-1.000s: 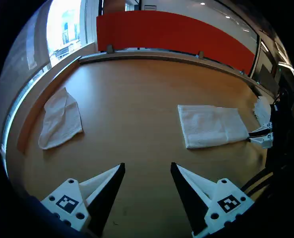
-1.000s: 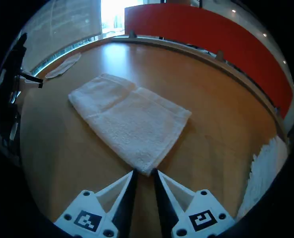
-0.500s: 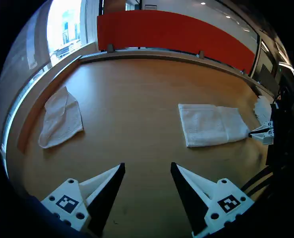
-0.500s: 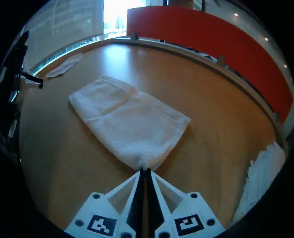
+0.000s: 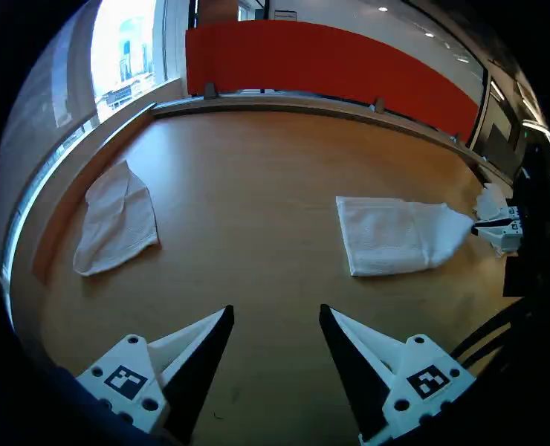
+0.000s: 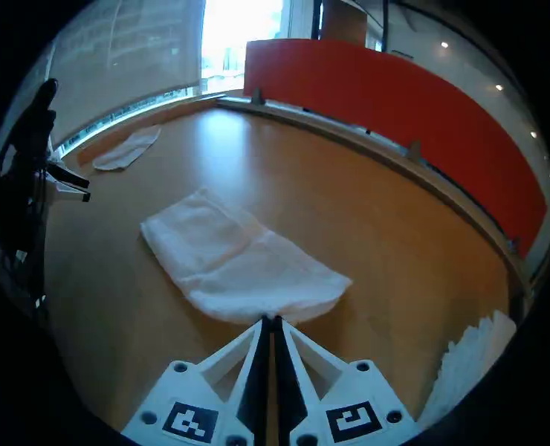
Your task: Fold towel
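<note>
Right tongs (image 6: 270, 321) clenched on near corner of folded white towel (image 6: 230, 264), corner raised off desk (image 6: 394, 245). Left tongs (image 5: 275, 308) released, well apart from towel. Crumpled white cloth (image 5: 115, 219) farther from towel.

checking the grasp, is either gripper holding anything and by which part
The right gripper pinches the white towel by its near corner, raised off the table. The left gripper is open, holding nothing.

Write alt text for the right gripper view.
The right hand-held gripper is shut on the near corner of a folded white towel on a wooden table. A second white cloth lies far off by the window.
</note>
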Demonstrator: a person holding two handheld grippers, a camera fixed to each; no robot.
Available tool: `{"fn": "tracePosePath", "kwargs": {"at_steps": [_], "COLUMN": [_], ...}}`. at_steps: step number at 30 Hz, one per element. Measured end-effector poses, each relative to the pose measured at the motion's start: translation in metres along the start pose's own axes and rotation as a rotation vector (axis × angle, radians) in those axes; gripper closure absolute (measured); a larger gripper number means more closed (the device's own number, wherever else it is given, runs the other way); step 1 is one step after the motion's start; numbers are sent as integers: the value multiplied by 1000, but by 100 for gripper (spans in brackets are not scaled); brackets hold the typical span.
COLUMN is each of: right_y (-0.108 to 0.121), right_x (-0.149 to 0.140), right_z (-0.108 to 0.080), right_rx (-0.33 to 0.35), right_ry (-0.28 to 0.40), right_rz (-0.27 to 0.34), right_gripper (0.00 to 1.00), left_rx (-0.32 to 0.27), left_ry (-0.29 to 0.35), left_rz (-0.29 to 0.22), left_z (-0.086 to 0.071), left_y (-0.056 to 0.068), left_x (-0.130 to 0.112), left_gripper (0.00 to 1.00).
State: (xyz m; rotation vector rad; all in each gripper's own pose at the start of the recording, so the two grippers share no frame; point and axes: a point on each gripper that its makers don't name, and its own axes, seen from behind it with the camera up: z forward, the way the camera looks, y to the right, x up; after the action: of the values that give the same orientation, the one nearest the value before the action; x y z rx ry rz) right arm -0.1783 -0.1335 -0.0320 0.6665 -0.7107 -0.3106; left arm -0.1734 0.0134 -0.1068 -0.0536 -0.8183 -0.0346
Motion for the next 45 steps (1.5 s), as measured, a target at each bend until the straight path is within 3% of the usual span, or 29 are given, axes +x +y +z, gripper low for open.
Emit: {"fn": "tracePosePath", "kwargs": {"at_steps": [15, 29, 45], "right_y": [-15, -34, -94], "right_x": [75, 96, 111], "right_z": [-1, 9, 49], "right_rx": [25, 68, 206], "right_ry": [92, 94, 53], "right_rz": [-99, -155, -278], "right_gripper": [96, 96, 96], "left_rx": [6, 14, 33], "left_ry": [17, 35, 47], "left_rz": [-21, -24, -75], "left_z": [-5, -13, -28], "left_y": [-8, -14, -23], "left_x": [3, 7, -4], "left_gripper": [15, 15, 15]}}
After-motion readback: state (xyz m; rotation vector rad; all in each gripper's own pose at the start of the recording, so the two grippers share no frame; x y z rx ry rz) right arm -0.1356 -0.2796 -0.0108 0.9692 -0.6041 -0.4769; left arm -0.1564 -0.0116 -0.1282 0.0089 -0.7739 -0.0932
